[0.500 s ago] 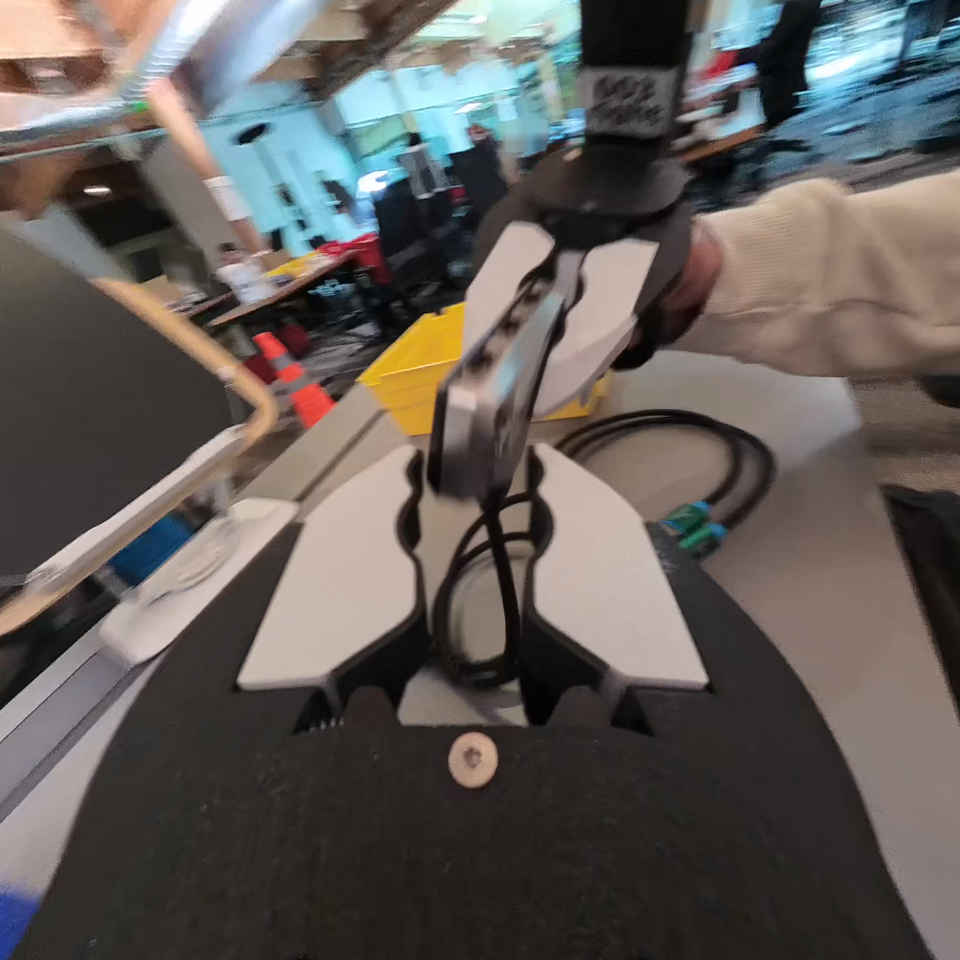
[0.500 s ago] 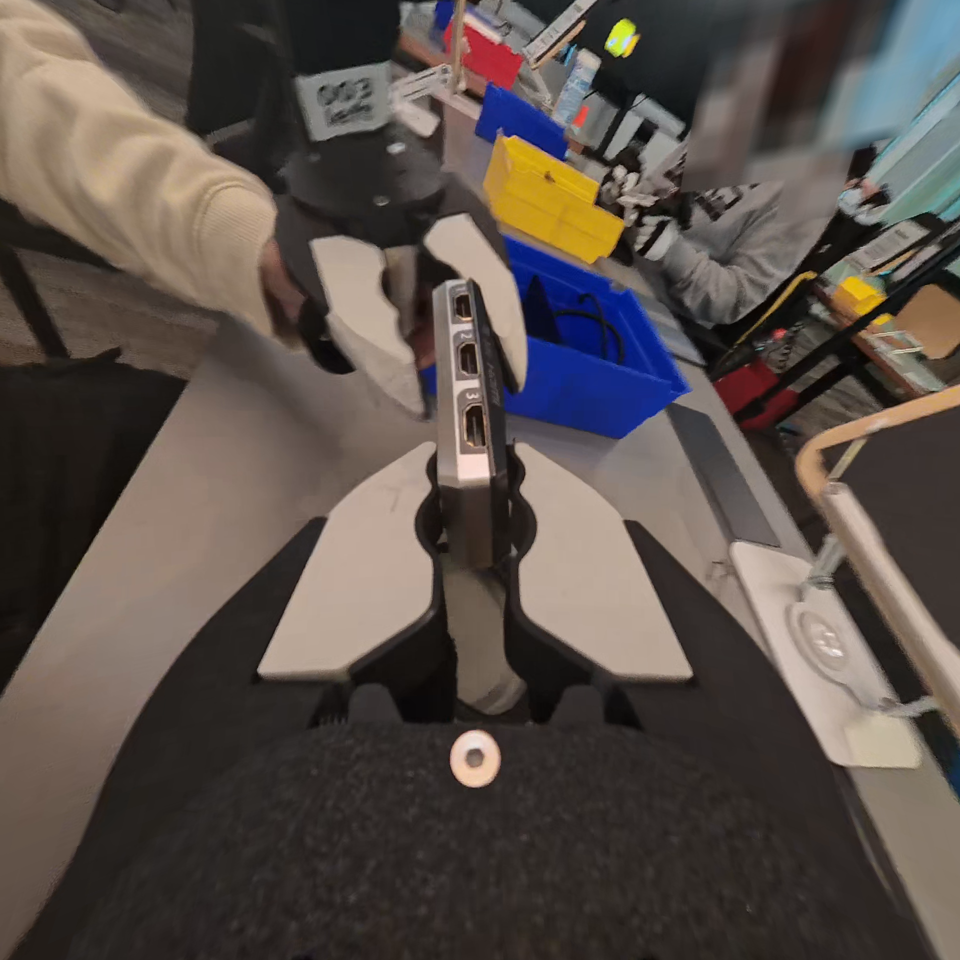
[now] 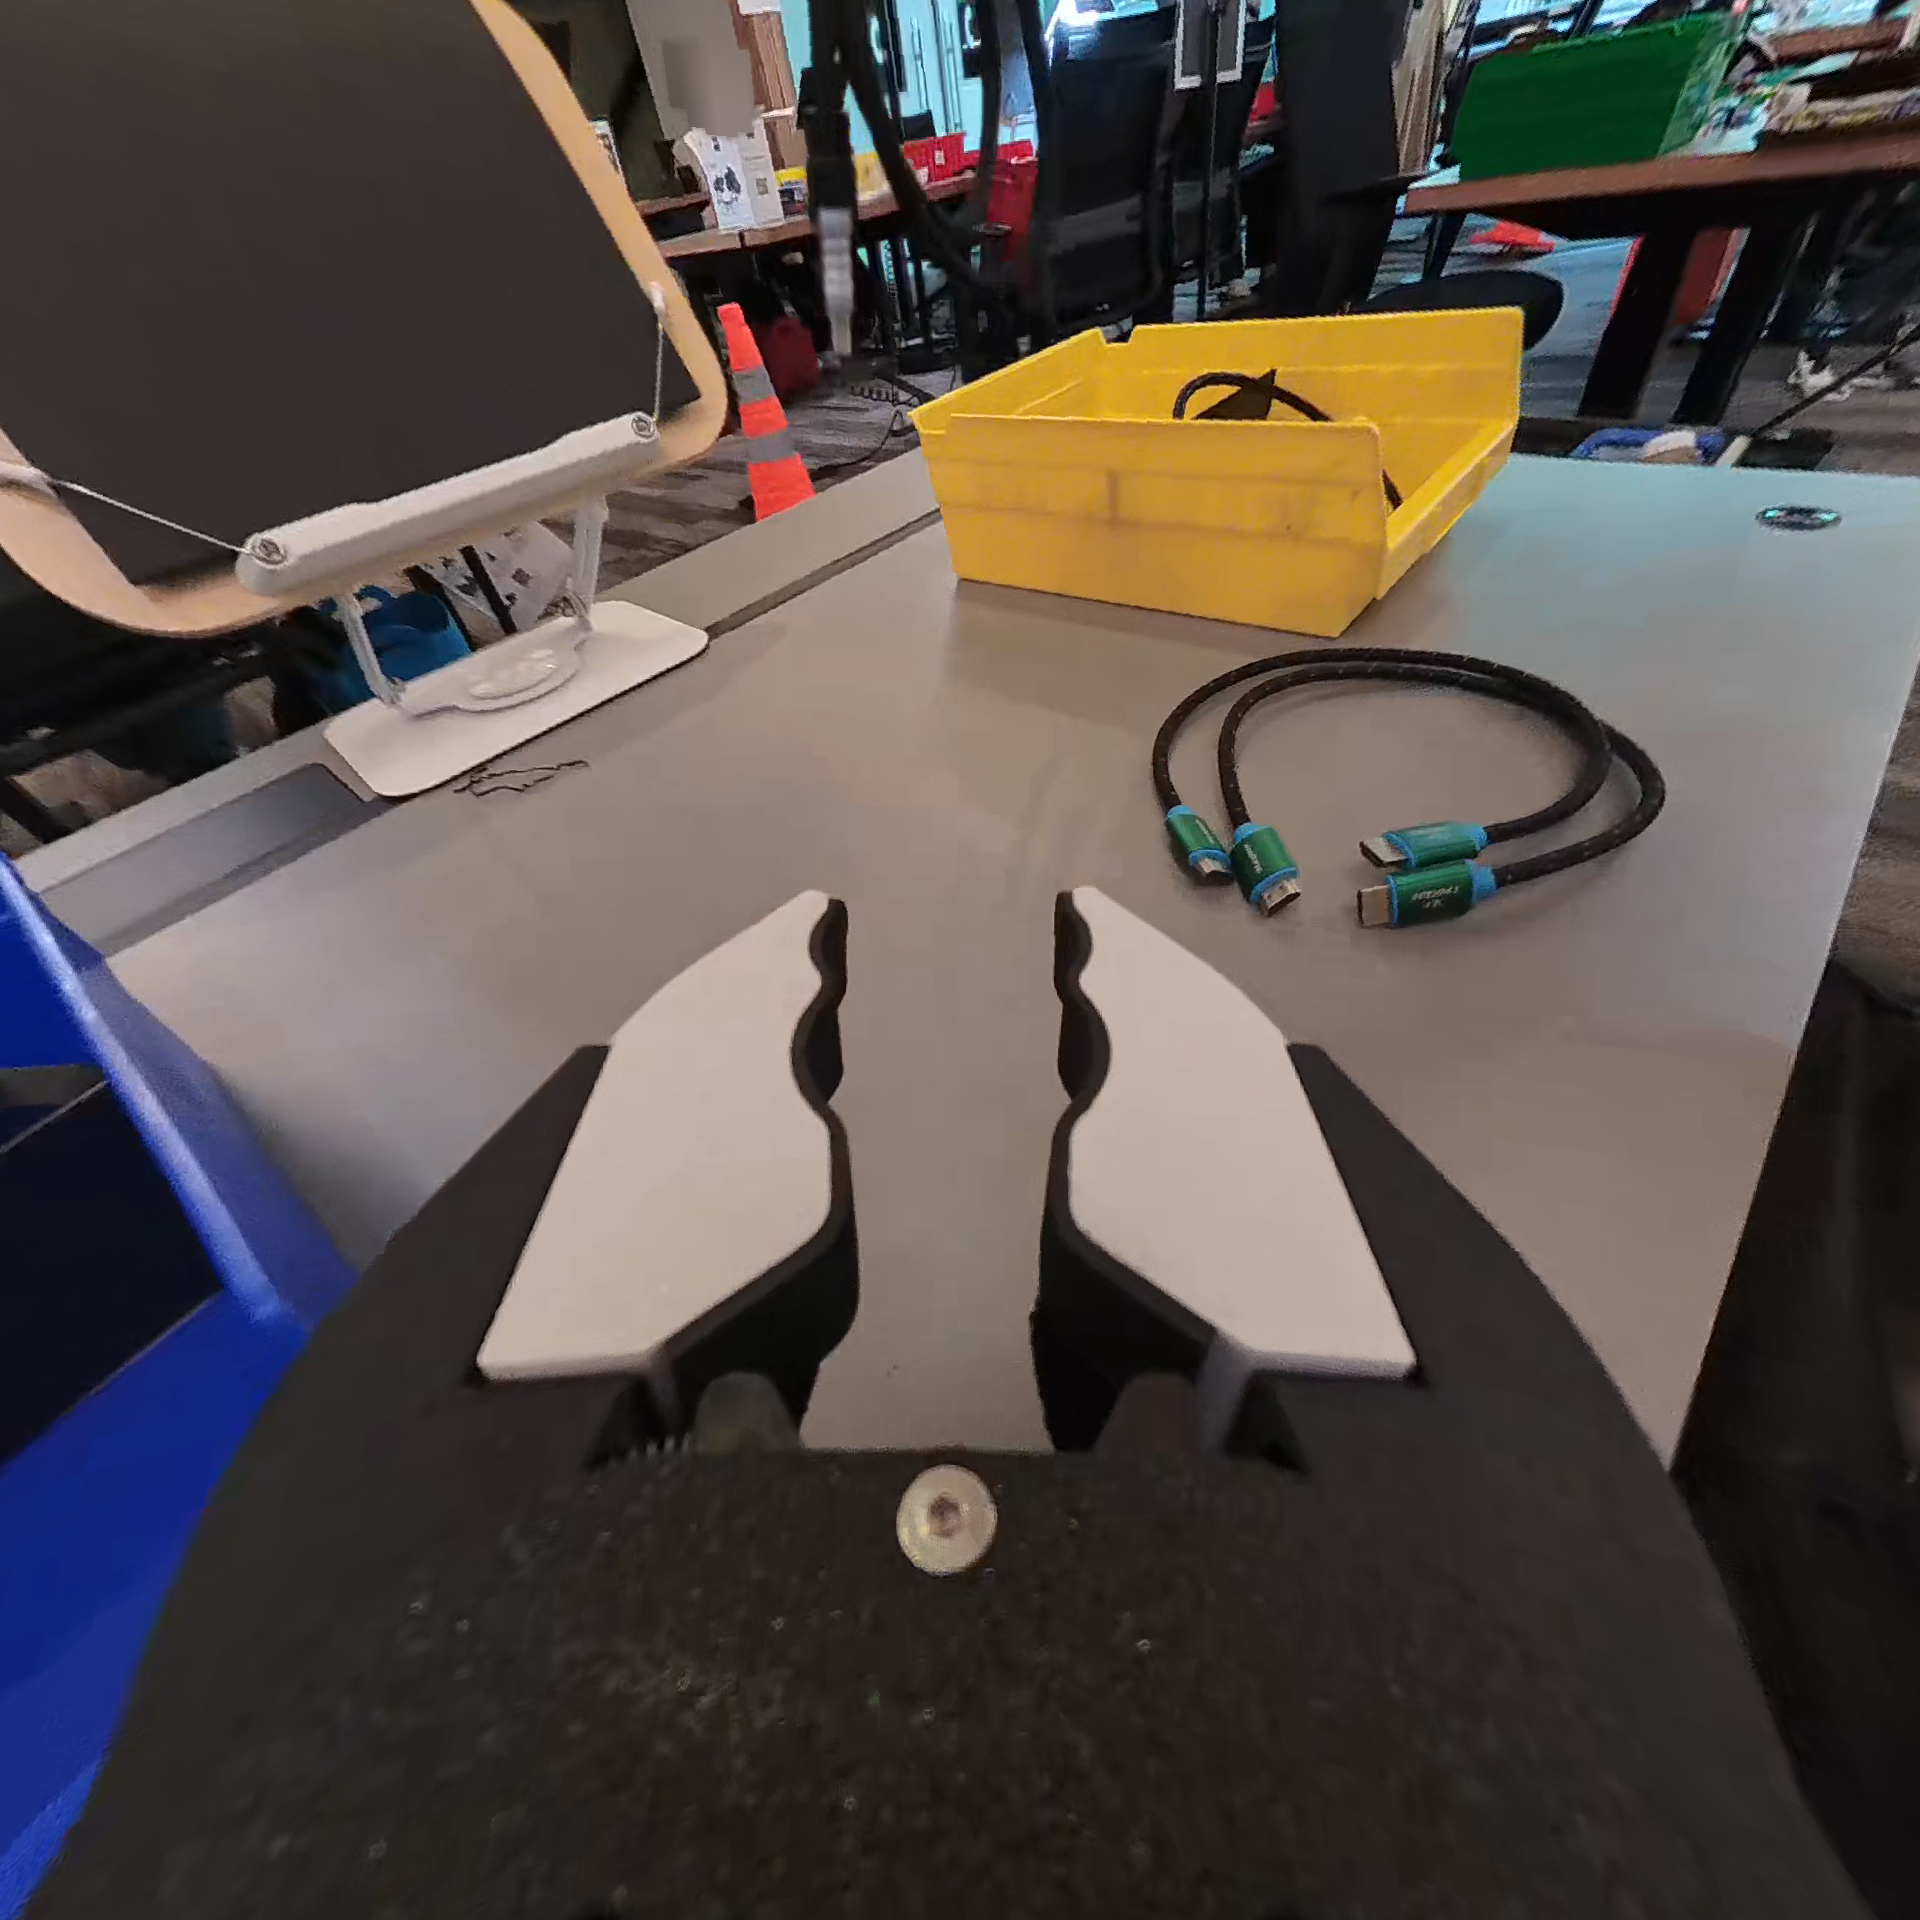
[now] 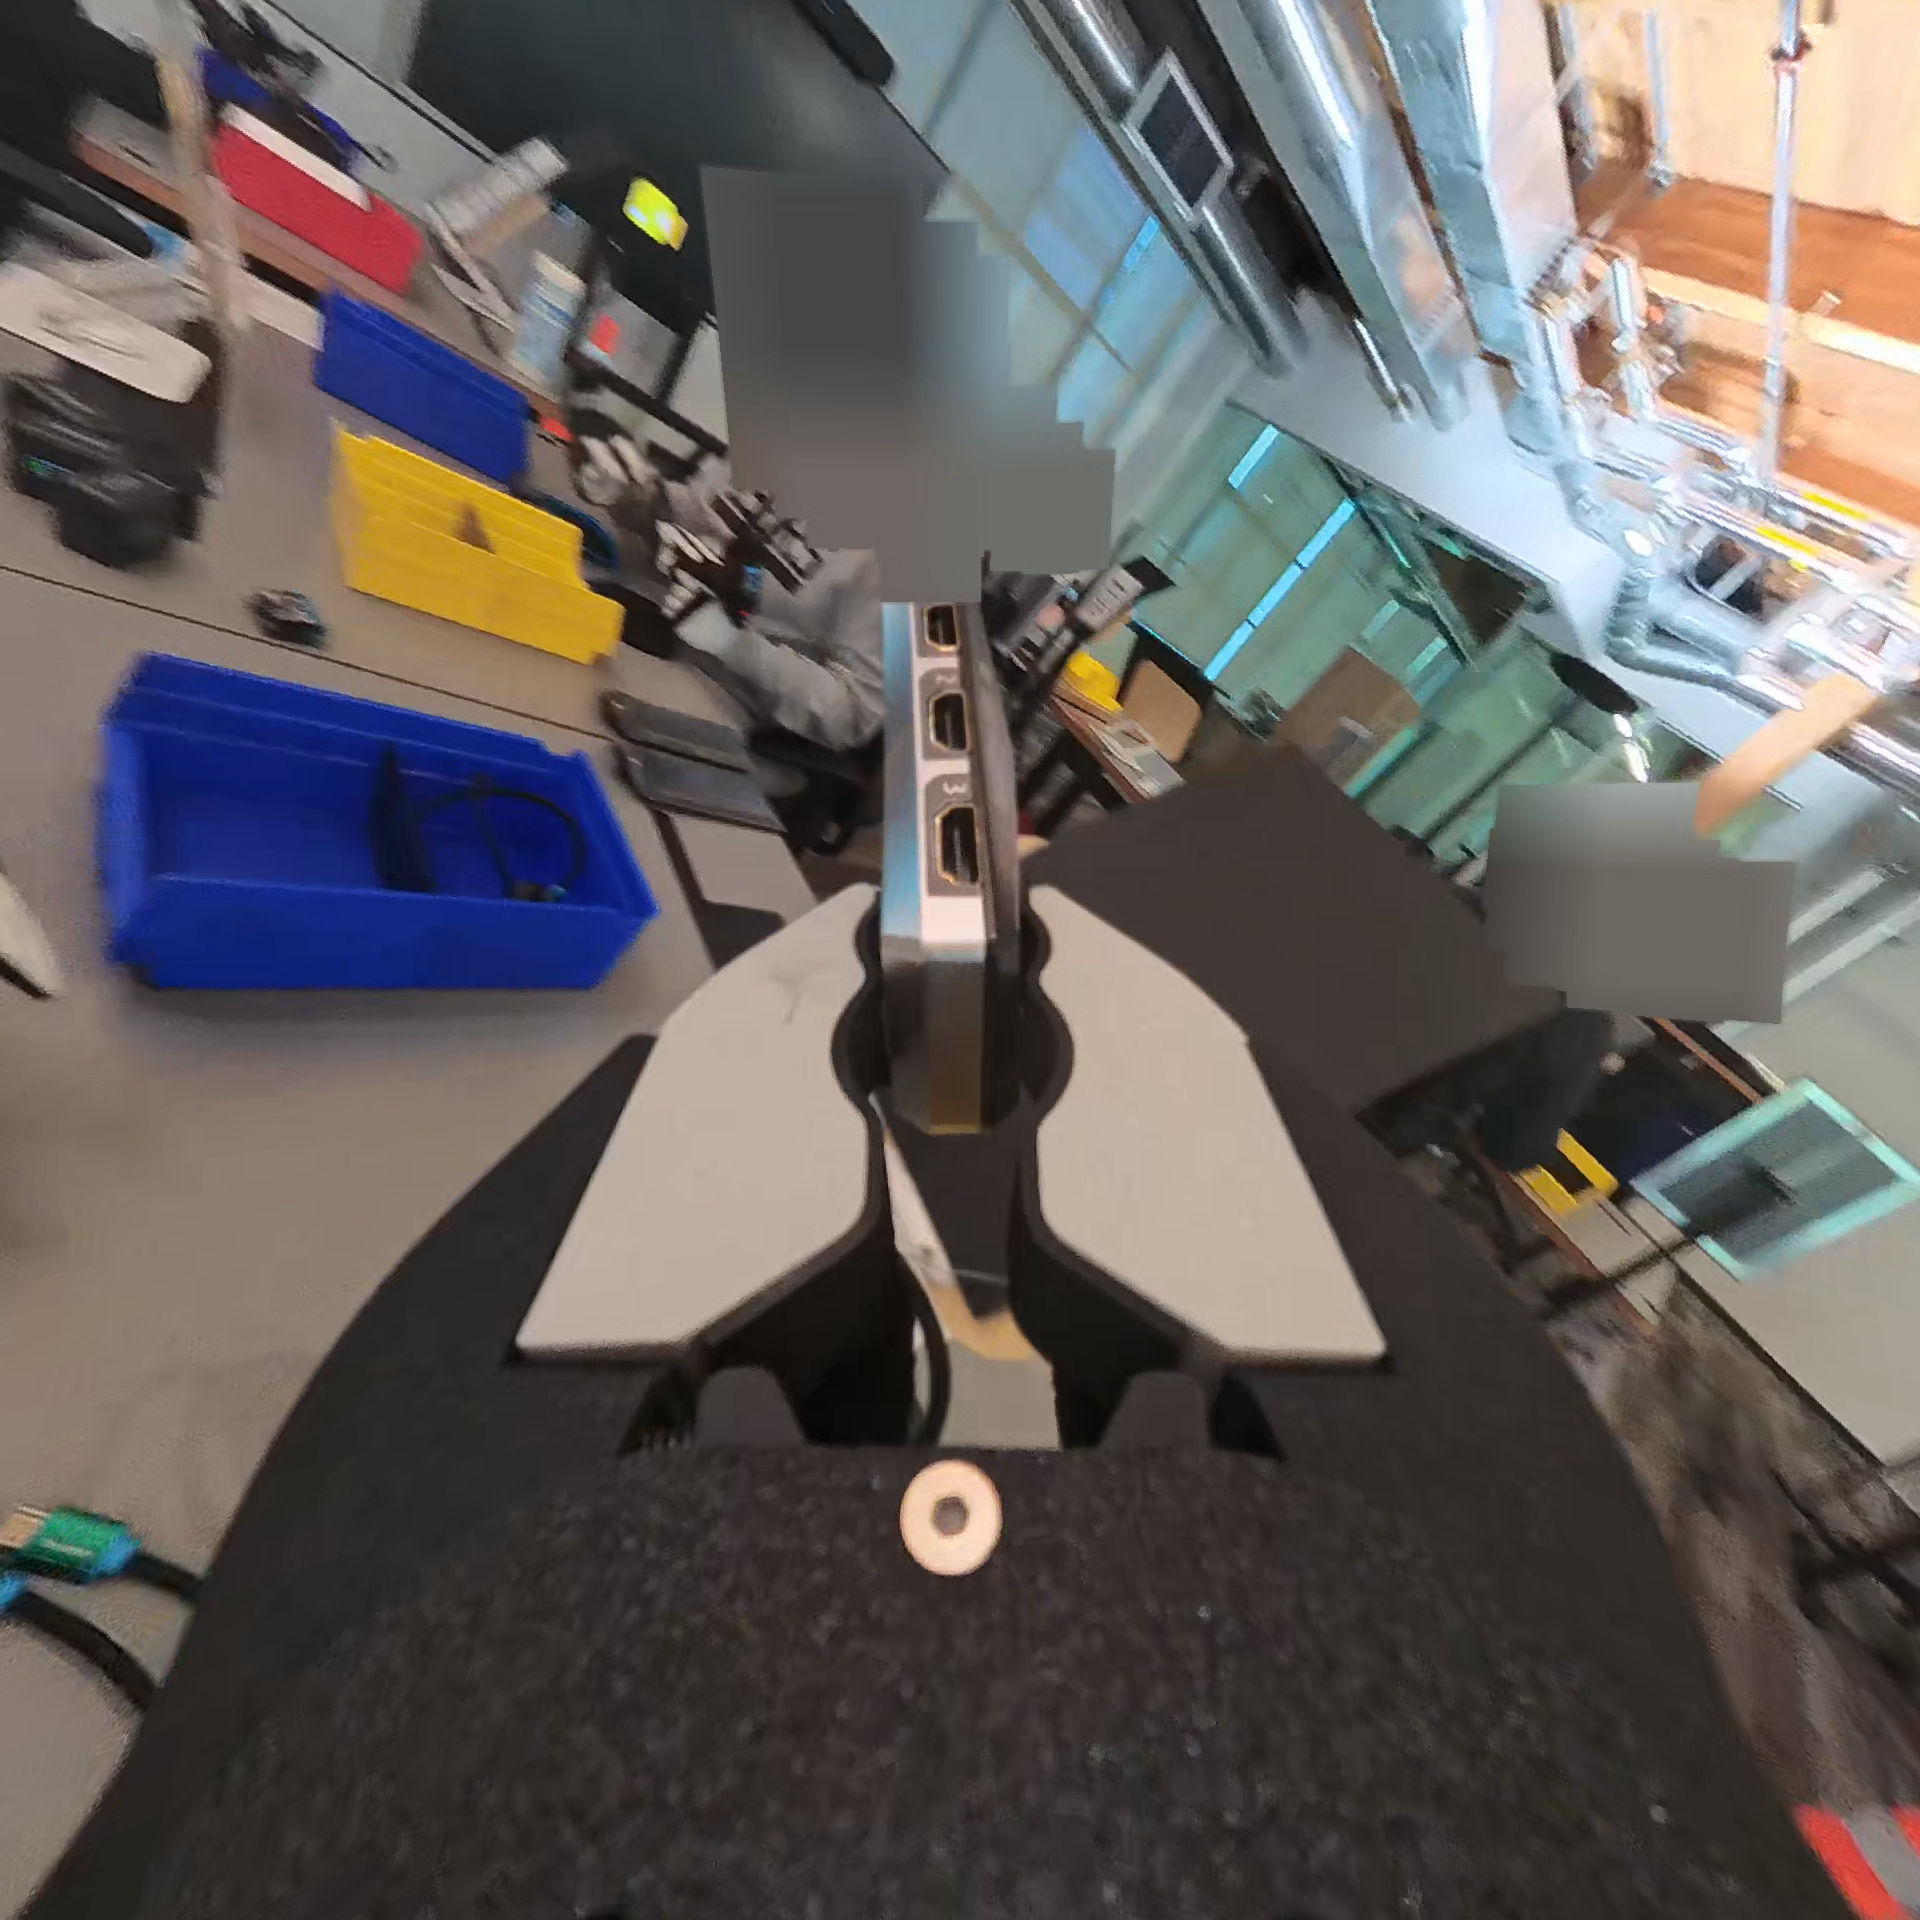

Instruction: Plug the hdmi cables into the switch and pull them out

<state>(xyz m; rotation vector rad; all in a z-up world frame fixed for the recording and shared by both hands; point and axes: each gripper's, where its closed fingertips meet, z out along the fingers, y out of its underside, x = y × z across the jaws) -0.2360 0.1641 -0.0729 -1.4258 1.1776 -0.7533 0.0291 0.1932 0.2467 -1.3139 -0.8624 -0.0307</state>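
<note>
The right hand-held gripper (image 4: 951,940) is clamping the switch (image 4: 940,883), a thin grey box standing on edge between the two pale fingers (image 4: 727,1132), with its near end sitting in the notch between them and its far end sticking out beyond the tips. Three ports are showing in a row along its narrow edge, all unoccupied, and each is carrying a small printed mark. A thin dark lead is hanging from the near end of the switch, down between the fingers.

The left hand-held gripper (image 3: 951,925) is hovering over the grey surface (image 3: 935,748) with its jaws moderately apart and nothing between them. The two hdmi cables (image 3: 1413,748), black braided loops with green and blue plugs, are lying on the surface to the right of and beyond its fingertips, well apart from it. The plugs are bearing printed lettering. One such plug (image 4: 68,1548) is also showing at the near left edge of the right wrist view.

Farther off, a yellow bin (image 3: 1195,488) is standing on the surface beyond the cables with a dark cable inside. A blue bin (image 4: 343,831) is sitting to the left of the right gripper, likewise holding a cable.
</note>
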